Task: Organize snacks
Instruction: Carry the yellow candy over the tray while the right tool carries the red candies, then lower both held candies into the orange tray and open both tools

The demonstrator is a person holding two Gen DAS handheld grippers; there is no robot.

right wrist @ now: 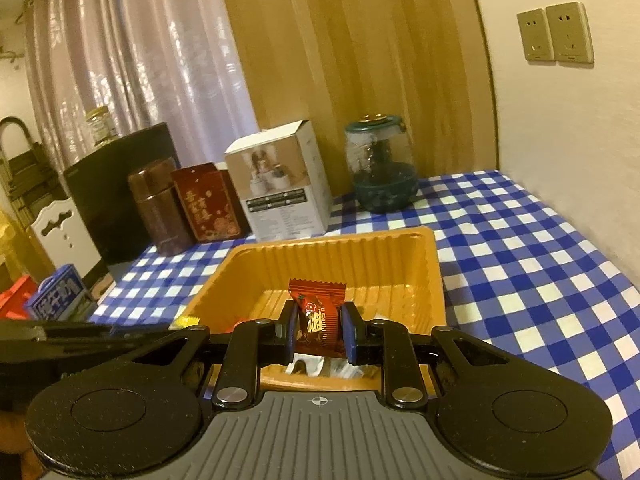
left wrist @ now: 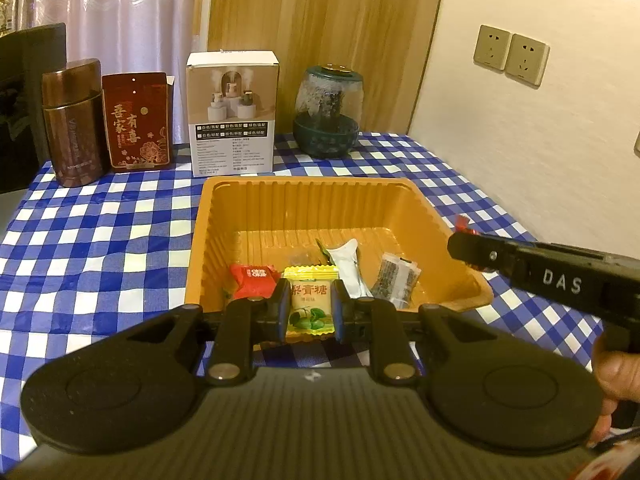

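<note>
The left gripper [left wrist: 311, 307] pinches a yellow candy packet [left wrist: 309, 301] between its blue pads, over the near rim of the orange tray [left wrist: 304, 204]. The packet stands flat-on to the camera, its long axis running up and down, printed characters upright and the crimped top edge uppermost; its lower edge is cut off by the gripper body.

The right gripper [right wrist: 319, 327] is clamped on a dark red candy wrapper [right wrist: 318, 314], also above the near side of the tray [right wrist: 400, 248]. Its long axis looks roughly upright, leaning a little, though the pads hide both flanks.

Inside the tray lie a red wrapped sweet [left wrist: 254, 279], a white sachet [left wrist: 349, 267] and a clear speckled packet [left wrist: 394, 282]; a brownish piece behind them is too blurred to identify. The tray sits on the blue checked worktop [left wrist: 100, 236].
</note>
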